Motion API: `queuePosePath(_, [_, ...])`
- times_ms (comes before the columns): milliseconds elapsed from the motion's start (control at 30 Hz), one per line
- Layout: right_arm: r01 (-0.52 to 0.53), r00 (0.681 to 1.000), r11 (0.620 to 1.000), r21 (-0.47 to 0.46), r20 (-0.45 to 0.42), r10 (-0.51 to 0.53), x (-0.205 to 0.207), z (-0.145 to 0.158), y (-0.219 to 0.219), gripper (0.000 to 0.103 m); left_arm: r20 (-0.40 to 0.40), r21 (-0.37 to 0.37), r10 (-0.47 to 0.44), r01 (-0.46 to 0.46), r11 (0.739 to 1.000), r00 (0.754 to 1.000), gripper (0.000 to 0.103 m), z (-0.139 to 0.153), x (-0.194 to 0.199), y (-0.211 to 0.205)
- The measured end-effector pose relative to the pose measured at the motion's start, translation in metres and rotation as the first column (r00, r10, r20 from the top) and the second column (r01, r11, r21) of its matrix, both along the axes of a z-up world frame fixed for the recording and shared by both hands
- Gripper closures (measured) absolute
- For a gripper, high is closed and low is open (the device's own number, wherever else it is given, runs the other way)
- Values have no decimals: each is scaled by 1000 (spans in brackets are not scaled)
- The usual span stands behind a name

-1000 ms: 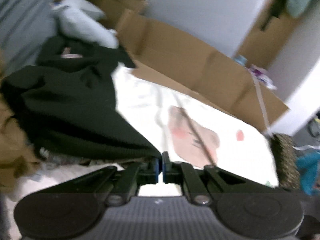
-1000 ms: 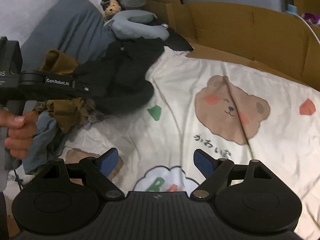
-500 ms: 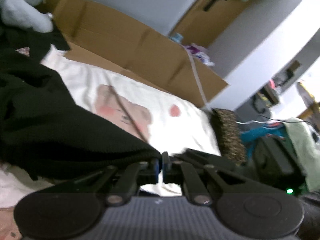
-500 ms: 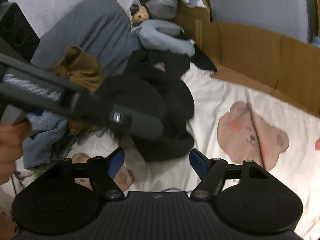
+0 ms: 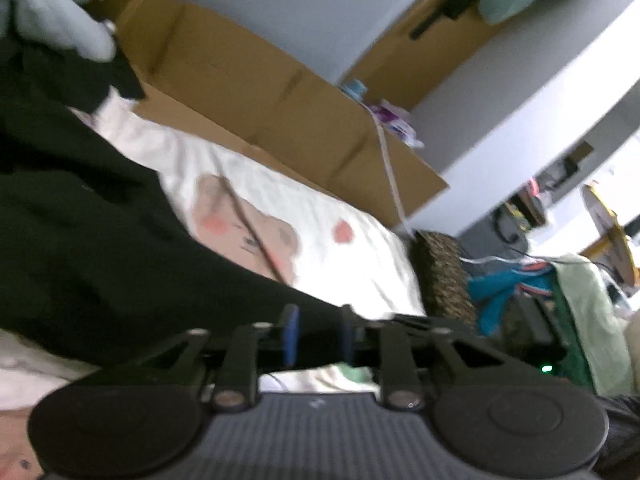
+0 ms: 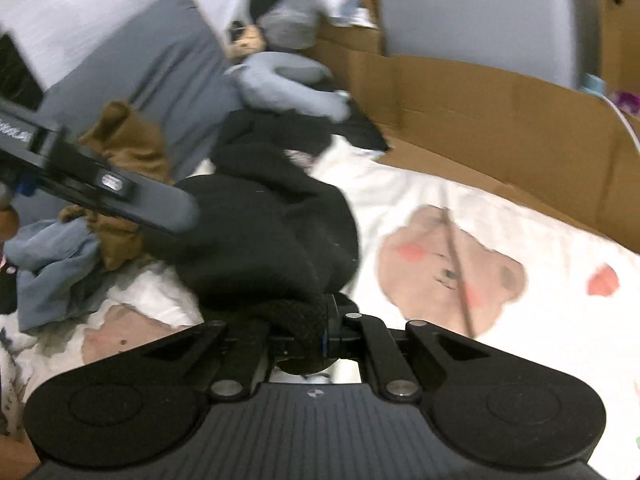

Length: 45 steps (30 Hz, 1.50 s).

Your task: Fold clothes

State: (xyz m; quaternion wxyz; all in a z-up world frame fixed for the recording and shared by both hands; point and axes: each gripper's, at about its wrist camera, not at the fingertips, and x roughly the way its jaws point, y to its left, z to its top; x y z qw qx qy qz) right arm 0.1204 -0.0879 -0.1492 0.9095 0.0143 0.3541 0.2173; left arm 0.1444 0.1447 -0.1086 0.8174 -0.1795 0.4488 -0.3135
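the right gripper (image 6: 320, 330), low in the middle of its frame, is pressed together on a bunched fold of the black garment (image 6: 272, 240), which heaps up and to the left across the bear-print sheet (image 6: 500, 240). the left gripper (image 5: 318, 336) is opening, blue pads apart with black cloth between them, not pressing it. in the right wrist view it reaches in from the left edge, over brown and blue clothes (image 6: 80, 232). a cardboard wall (image 6: 500, 120) runs along the upper right.
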Motion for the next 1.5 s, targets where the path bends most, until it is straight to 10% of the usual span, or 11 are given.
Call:
queuePosePath(567, [317,937,946,-60,-135,-322,-33,-10,-131,100,-1,358,345,-322,876,939,56,-63,28,58])
queuePosePath(1033, [452,858,881,-136,-204,-472,-65,-25,-190,97,50,383,165,-171,908,985,37,-84,52,28])
queuePosePath(1267, [464,849,863,-200,-178,-498,-71,-22,-199,49,6,411,203,-188,892,979,67,-105,57,31])
queuePosePath(1500, [430,882,866,-253,-87,-463,-70,-5,-197,48,15,367,228,-218,904,973,86,-94,57,38])
